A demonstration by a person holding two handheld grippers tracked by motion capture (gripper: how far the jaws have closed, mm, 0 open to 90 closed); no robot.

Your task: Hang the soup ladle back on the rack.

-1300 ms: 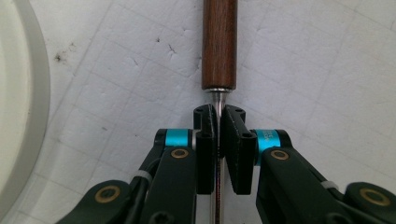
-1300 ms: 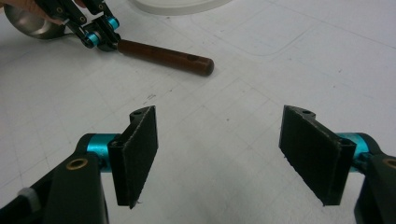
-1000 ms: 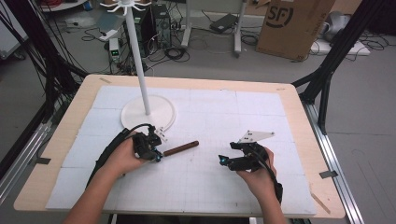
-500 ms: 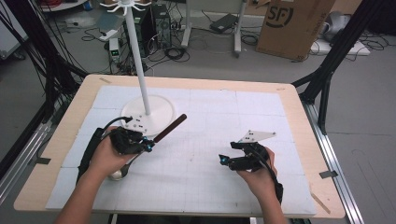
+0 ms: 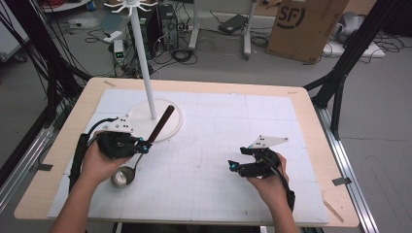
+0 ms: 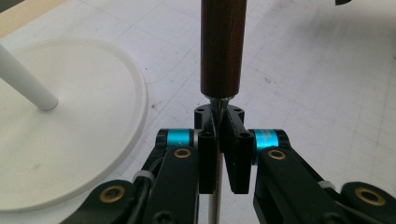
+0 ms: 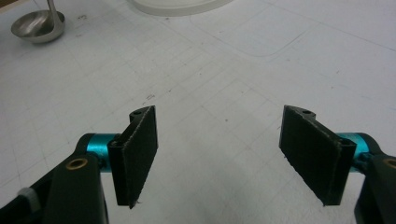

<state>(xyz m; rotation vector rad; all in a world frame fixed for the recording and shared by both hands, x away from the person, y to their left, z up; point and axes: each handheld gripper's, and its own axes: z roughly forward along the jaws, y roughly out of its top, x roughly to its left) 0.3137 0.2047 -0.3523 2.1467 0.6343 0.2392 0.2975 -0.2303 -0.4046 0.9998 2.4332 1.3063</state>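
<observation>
1. Gripping the ladle [image 5: 145, 145] at the metal neck just below its wooden handle, the left gripper [image 5: 141, 145] is clenching its jaws tight on it, as the left gripper view confirms [image 6: 219, 126].
2. Its long axis is slanting: the bowl [image 5: 122, 175] is hanging low over the bench [image 5: 209, 145], near the person's side, while the handle tip is pointing up toward the stand [image 5: 145, 63] and crossing over its round base [image 5: 170, 124].
3. The left hand [image 5: 99, 162] is the nearer one, sitting just beside that base with the wrist tilting the handle upward.
4. The right gripper [image 5: 238, 165] is resting well apart, its jaws released and grasping nothing.
</observation>
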